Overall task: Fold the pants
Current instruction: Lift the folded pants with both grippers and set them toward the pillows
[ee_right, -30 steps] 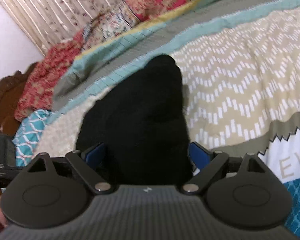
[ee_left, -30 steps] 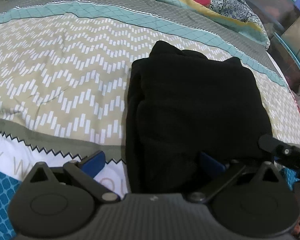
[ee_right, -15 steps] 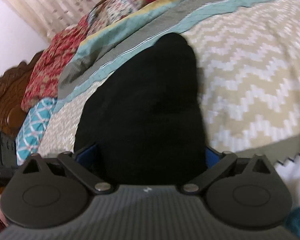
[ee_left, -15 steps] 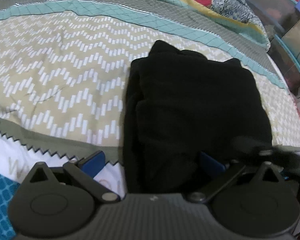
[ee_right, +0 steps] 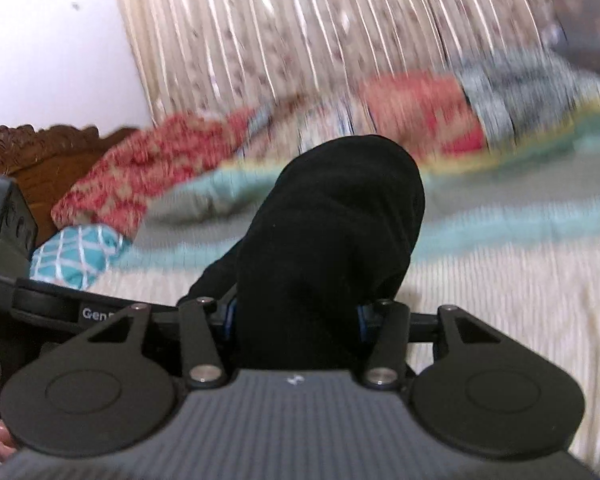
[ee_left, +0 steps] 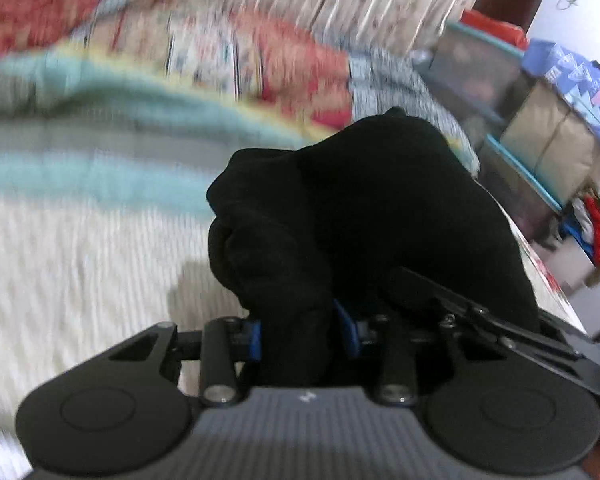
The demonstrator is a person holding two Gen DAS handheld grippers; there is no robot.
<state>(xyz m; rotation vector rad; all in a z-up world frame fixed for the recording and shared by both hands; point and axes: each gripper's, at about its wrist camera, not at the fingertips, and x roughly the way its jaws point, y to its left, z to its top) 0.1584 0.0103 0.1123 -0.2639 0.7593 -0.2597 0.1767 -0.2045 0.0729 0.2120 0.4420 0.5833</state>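
Observation:
The black pants point(ee_left: 380, 208) are a folded bundle, lifted off the patterned bedspread point(ee_left: 80, 264) at the near end. My left gripper point(ee_left: 300, 332) has its blue pads point(ee_left: 254, 338) pressed on a bunched edge of the cloth, its jaws still closing. In the right wrist view the same black pants point(ee_right: 332, 232) rise in front of me. My right gripper point(ee_right: 294, 318) squeezes their near edge between its blue pads point(ee_right: 361, 320), jaws also closing. The other gripper's black body point(ee_left: 480, 320) shows at the right of the left wrist view.
Red floral pillows and quilts point(ee_right: 148, 168) lie along the far side of the bed before a pleated curtain point(ee_right: 320, 40). A carved wooden headboard point(ee_right: 40, 152) is at the left. Stacked boxes and bins point(ee_left: 548, 120) stand beyond the bed's right edge.
Both grippers went from wide open around the pants' near edge to closed on it. Both rose and tipped up, lifting the cloth off the bed; the view is blurred.

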